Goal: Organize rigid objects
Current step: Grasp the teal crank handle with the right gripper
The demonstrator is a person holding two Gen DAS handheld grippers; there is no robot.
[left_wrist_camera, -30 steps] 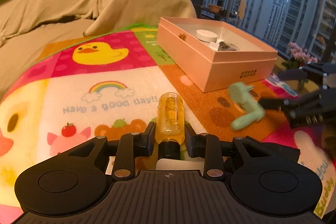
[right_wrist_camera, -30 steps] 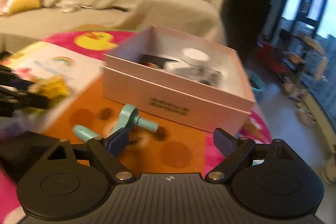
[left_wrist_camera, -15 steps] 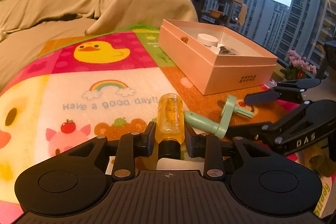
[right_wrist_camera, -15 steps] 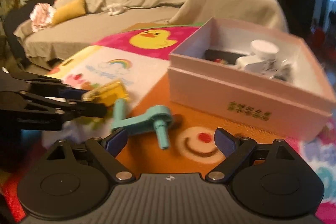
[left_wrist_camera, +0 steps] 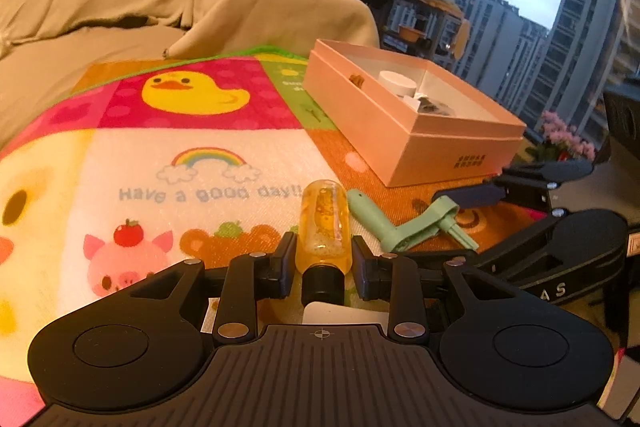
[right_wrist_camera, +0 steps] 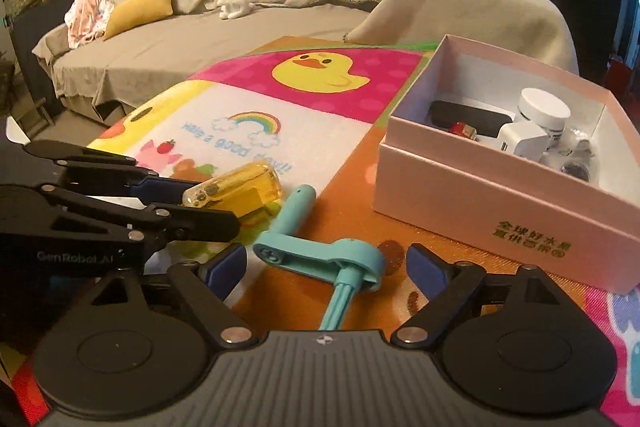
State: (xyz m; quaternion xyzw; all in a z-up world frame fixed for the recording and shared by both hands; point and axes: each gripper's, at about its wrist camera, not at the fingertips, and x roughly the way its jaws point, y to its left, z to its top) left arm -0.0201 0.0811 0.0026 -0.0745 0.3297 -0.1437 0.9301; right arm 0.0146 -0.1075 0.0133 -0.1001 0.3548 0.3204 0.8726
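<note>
My left gripper (left_wrist_camera: pixel 323 259) is clamped on the bottle (left_wrist_camera: pixel 325 223), pads pressed to both sides of its amber body just above the black cap, which points back toward me. The bottle is clear yellow with flecks inside, and it juts forward along my fingers over the mat (left_wrist_camera: pixel 168 167). In the right view it shows as a yellow block (right_wrist_camera: pixel 240 193) pinched between the left tool's dark fingers, off to my right gripper's front left.

My right gripper (right_wrist_camera: pixel 326 267) is spread wide, blue pads well apart, nothing between them touching either pad. The crank (right_wrist_camera: pixel 316 251) lies on the mat right in that gap: a teal arm lying flat, a ribbed peg running back toward my right palm, and a round handle angling off ahead and left toward the bottle. From the left tool the crank (left_wrist_camera: pixel 404 227) sits just right of the bottle, near it; whether they touch I cannot tell.

The box (right_wrist_camera: pixel 472 195) stands ahead and to the right of my right gripper, open, pink, with printed characters on its near wall. Inside are a white jar (right_wrist_camera: pixel 543 111), a white block, a flat black item, something small and red, and dark bits I cannot make out. Beyond the mat stretches a covered sofa (right_wrist_camera: pixel 280 11).
</note>
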